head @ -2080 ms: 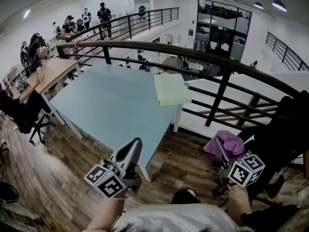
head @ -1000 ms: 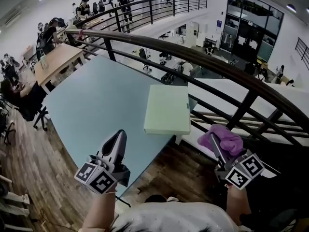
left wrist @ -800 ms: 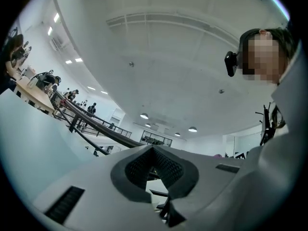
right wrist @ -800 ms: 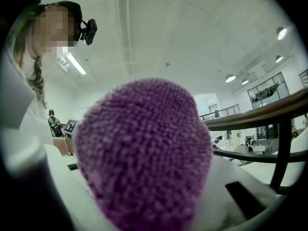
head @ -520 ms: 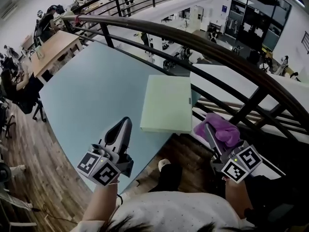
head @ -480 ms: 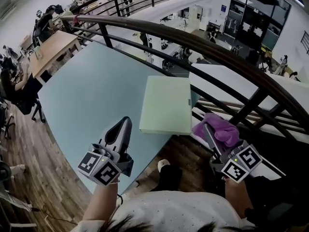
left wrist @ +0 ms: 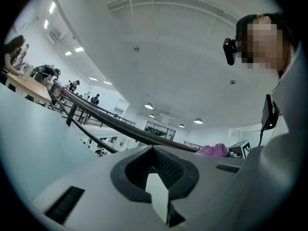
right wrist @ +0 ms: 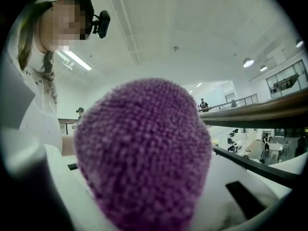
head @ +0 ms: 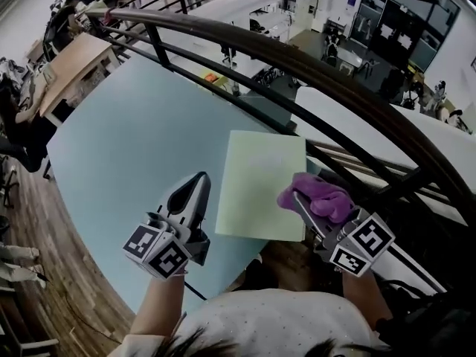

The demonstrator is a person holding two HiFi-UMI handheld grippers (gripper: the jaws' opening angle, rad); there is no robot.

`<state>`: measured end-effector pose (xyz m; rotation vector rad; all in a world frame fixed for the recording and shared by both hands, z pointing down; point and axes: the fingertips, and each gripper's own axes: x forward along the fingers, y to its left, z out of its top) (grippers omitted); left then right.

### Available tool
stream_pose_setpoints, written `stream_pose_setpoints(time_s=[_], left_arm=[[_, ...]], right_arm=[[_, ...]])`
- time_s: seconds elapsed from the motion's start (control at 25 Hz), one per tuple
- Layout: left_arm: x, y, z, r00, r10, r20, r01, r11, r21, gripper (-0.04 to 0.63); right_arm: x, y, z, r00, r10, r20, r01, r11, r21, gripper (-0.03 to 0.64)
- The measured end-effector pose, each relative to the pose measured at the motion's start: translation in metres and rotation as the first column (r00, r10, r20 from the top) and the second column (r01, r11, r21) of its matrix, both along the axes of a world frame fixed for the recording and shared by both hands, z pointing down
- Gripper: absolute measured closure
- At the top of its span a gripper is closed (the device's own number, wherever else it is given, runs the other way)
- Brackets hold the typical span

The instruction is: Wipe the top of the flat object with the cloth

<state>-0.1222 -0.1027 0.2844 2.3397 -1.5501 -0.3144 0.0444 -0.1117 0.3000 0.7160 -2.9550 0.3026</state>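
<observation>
A flat pale green object (head: 259, 184) lies on the light blue table (head: 134, 147), near its right front corner. My right gripper (head: 296, 198) is shut on a bunched purple cloth (head: 316, 197), which hangs over the flat object's right edge; whether it touches the surface I cannot tell. In the right gripper view the cloth (right wrist: 144, 158) fills the middle and hides the jaws. My left gripper (head: 198, 184) is shut with nothing in it, over the table just left of the flat object. The left gripper view shows its closed jaws and the cloth (left wrist: 214, 150) at the right.
A black railing with a brown handrail (head: 297, 58) runs along the table's far side, with a drop to a lower floor behind it. Wooden floor (head: 30, 229) lies left of the table. People sit at a wooden desk (head: 63, 69) at the far left.
Both grippers have come forward over the table. The cloth has gone from beside the table's corner to over the flat object's right edge. The left gripper stays shut.
</observation>
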Motion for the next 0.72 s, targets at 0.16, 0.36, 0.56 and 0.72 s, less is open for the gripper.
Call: stream_pose_setpoints(time_s=[0.16,0.36,0.56,0.72], left_arm=[[-0.026,-0.050,0.037,0.999,-0.037,-0.033,0.035,0.996,-0.082,0.460],[-0.028,-0.083,0.103,0.999,-0.051,0.016,0.053,0.969,-0.241,0.360],[-0.006,-0.106,0.171,0.999,0.010,-0.042,-0.027,0.895,-0.445,0.293],[0.000,-0.118,0.209,1.000,0.011,-0.016,-0.017,0.841,-0.541,0.284]], right_arm=[[-0.045,-0.047,0.020,0.999,-0.040,-0.027,0.040,0.999,-0.023,0.578],[-0.096,-0.088,0.038,0.989,-0.103,-0.106,0.107,0.993,0.040,0.574],[-0.145,-0.129,0.064,0.985,-0.116,-0.131,0.120,0.993,0.021,0.574],[-0.183,-0.162,0.090,0.979,-0.100,-0.177,0.098,0.995,-0.016,0.574]])
